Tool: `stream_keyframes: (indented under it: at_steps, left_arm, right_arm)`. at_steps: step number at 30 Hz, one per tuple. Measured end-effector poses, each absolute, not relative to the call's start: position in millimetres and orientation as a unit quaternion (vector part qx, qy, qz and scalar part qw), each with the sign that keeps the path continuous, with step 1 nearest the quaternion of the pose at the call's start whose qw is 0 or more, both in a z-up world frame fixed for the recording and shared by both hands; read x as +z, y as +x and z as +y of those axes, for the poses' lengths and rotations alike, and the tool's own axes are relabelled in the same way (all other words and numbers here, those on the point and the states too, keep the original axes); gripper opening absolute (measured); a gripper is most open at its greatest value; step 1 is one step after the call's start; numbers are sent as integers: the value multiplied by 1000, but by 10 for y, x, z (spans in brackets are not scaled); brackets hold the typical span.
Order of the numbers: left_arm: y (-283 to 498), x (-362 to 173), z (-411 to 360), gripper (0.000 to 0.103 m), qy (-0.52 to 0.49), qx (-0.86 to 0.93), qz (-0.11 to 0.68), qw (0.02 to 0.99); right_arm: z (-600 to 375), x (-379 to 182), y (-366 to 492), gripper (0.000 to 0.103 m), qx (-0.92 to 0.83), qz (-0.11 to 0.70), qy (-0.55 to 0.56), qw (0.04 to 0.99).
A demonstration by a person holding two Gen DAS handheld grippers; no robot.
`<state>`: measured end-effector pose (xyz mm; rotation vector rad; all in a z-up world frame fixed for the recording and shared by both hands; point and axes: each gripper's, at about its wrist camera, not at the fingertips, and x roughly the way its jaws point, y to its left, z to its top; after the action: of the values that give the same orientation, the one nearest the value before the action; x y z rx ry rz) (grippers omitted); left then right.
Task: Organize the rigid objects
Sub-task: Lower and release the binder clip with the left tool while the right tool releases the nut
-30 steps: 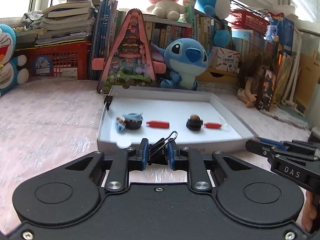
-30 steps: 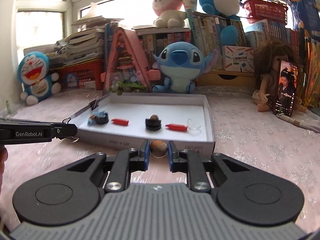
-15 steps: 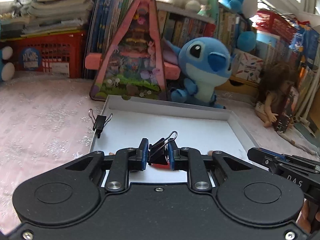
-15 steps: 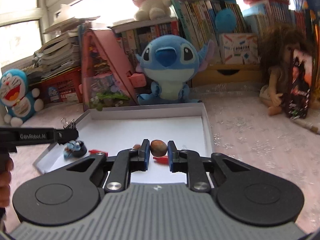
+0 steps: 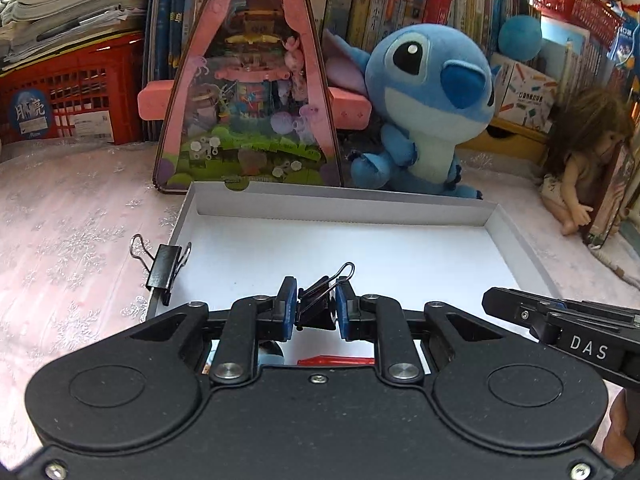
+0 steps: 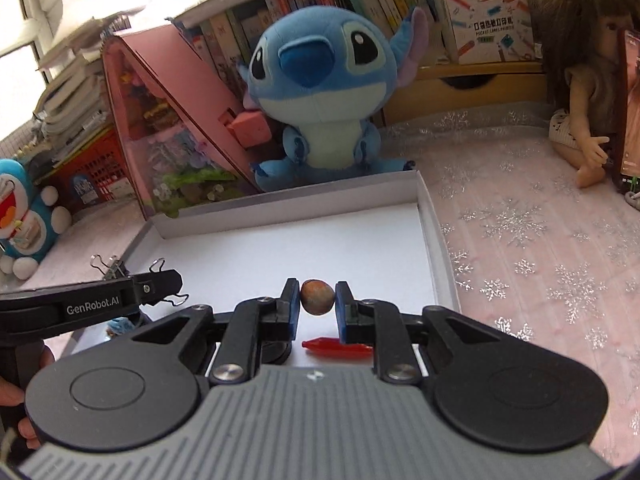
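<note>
Ahead, white box lid (image 5: 516,236) flat on snowflake-patterned cloth (image 5: 72,216), Stitch plush (image 5: 424,108) just behind far wall. Left gripper (image 5: 316,307) over lid's near part, narrowed to clamp black binder clip (image 5: 318,300), wire handle tilted up. Right gripper (image 6: 317,300) likewise above lid, pinching brown nut (image 6: 317,297) between blue pads. Second binder clip (image 5: 163,266) clipped onto lid's left wall. Red pointed piece (image 6: 334,348) on lid floor under right gripper.

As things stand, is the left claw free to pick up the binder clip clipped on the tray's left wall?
Probably not yet. The left claw is already shut on another binder clip. The path to the clipped binder clip on the tray looks unobstructed.
</note>
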<state>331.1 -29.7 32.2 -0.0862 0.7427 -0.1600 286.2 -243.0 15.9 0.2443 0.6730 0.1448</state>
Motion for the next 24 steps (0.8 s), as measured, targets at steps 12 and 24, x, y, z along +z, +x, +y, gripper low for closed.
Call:
stream_keyframes:
  at_steps: [12,24]
  left_arm:
    - [3335,196,-341,20,-23,-71,369,926]
    - [3014,428,-370,55,-8,-82,328,941]
  right_arm:
    - [-2338,66,2887,36,59,330,84,938]
    - [-2361,221,2617,67,58,290,88,951]
